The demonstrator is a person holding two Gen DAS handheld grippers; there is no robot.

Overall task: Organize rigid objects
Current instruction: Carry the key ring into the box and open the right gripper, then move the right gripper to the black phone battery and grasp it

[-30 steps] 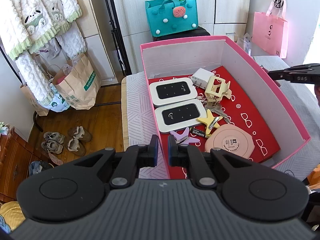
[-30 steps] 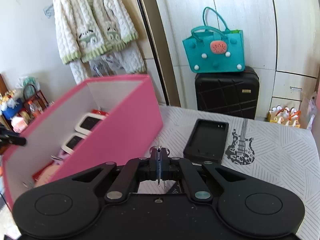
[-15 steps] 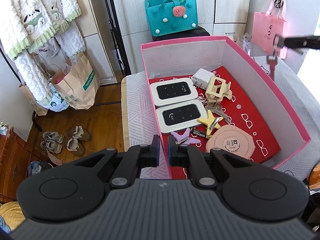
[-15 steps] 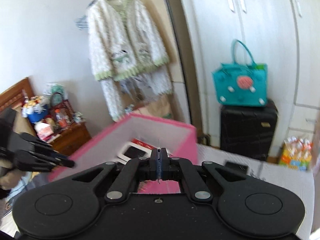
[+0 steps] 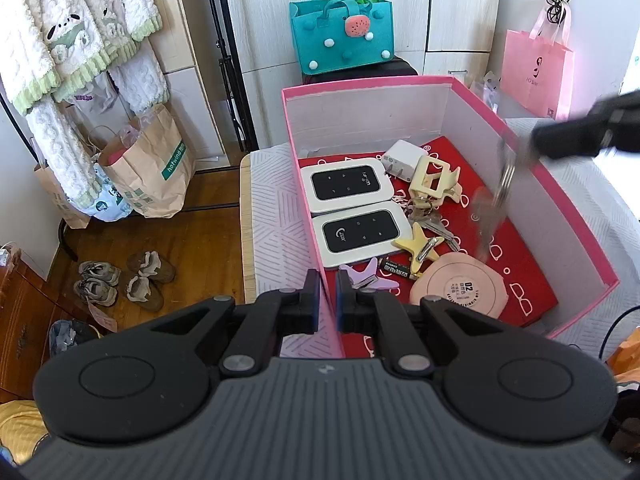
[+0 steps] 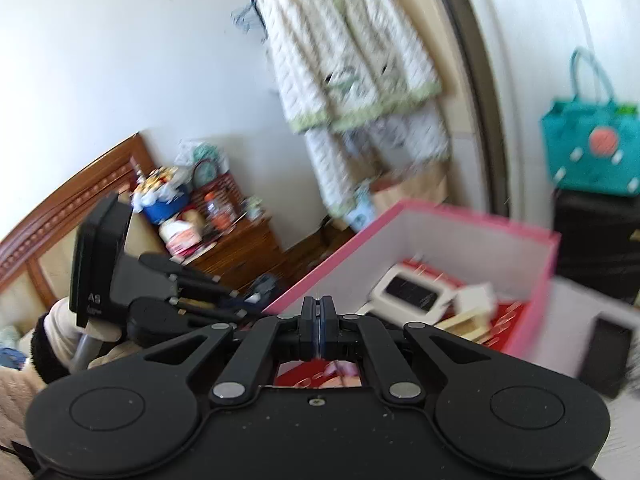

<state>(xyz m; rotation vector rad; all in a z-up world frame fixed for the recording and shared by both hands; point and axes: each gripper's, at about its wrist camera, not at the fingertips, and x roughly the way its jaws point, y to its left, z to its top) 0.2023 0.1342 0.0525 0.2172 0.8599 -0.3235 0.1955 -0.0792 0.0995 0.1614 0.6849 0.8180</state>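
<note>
A pink box (image 5: 560, 204) with a red floor stands on the bed. In it lie two white wifi routers (image 5: 346, 186), a white charger (image 5: 401, 165), a cream claw clip (image 5: 434, 180), keys (image 5: 430, 220), a yellow star clip (image 5: 418, 244), a purple clip (image 5: 366, 276), a battery (image 5: 396, 267) and a round pink case (image 5: 460, 289). My left gripper (image 5: 327, 304) is shut on the box's near wall. My right gripper (image 5: 532, 152) is shut on a blurred key ring with keys (image 5: 494, 208) that hangs over the box's right half. In the right wrist view the right gripper (image 6: 319, 330) is shut and the keys are hidden.
A black case (image 6: 608, 356) lies on the bedspread beside the box (image 6: 540, 280). A teal bag (image 5: 342, 32) sits on a black suitcase behind the box. A pink paper bag (image 5: 534, 72) hangs at the right. Paper bags and shoes (image 5: 124, 276) are on the wooden floor at the left.
My right gripper has carried the keys from the bed beside the box up over its right wall and down above its inside. My left gripper has kept still on the box wall.
</note>
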